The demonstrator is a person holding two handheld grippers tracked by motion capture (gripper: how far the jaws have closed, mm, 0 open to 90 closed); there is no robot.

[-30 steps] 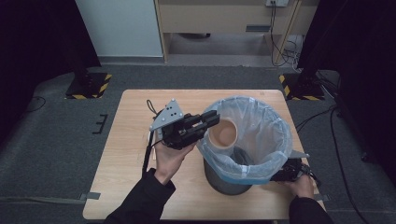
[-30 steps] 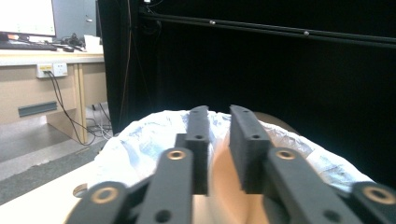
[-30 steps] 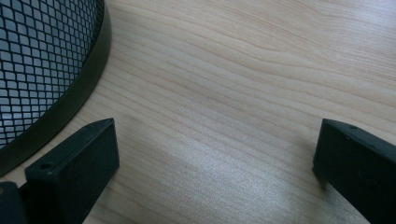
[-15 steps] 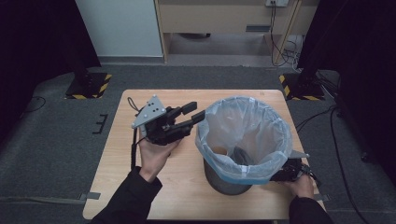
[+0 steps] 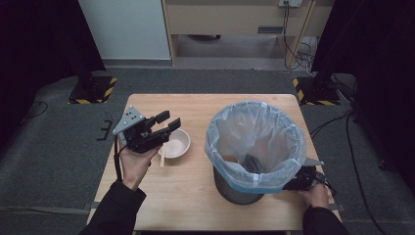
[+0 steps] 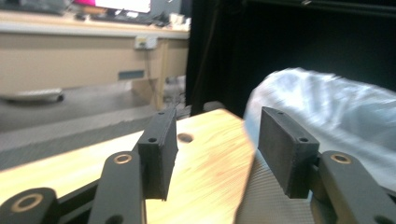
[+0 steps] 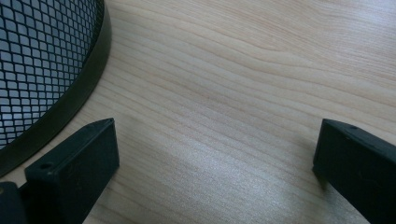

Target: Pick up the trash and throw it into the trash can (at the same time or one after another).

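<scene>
Left tongs: jaws apart, empty, raised over the desk just left of a pale bowl; thin stick beside the bowl
Right tongs: jaws wide, empty, low on the desk by the base of a mesh bin
Bin liner: holds discarded items
Step judged: clearing waste into the bin
Next move: lower left tongs onto bowl rim, close, lift clear of liner edge

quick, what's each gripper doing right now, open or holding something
Left gripper: open, empty, above the bowl.
Right gripper: open, empty, beside the mesh bin.
</scene>
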